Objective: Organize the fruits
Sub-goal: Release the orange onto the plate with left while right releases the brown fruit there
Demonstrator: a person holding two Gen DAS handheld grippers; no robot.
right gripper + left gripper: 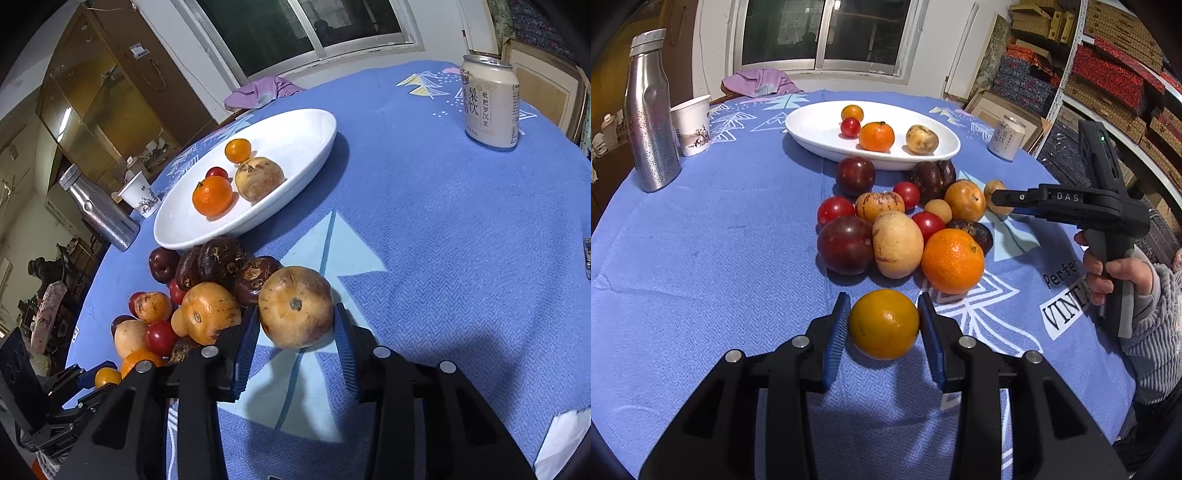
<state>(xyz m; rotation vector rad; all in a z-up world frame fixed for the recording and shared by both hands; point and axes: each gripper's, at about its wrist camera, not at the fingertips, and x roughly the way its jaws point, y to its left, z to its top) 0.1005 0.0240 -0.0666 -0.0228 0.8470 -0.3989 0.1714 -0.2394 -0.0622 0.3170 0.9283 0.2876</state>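
Two hand-held grippers work a heap of fruit on a round tabletop [701,258] under a blue printed cloth. The left hand-held gripper [882,325] has its blue pads on either side of a yellow-orange fruit [884,324] at the near edge of the heap, pads at or just off its skin, the fruit resting on the cloth. The right hand-held gripper [297,325] brackets a tan round fruit [295,306] at the heap's right edge, its left pad against the skin, its right pad touching or nearly so.

Crowding both picks is the fruit pile [897,221]: dark plums, red cherry tomatoes, a large orange [952,260] just beyond the left gripper's right finger, and dark wrinkled fruits. Behind the pile, a white oval dish [812,125] holds a mandarin [876,136], a small red tomato, a small yellow-orange fruit and a tan fruit.

At far left stand a steel bottle [650,114] and a paper cup [692,123]; at far right a pale drink can [489,101] with Chinese lettering. The right tool's arm reads "DAS"; the cloth shows "perfe" and "VINT", both cut off by the hand
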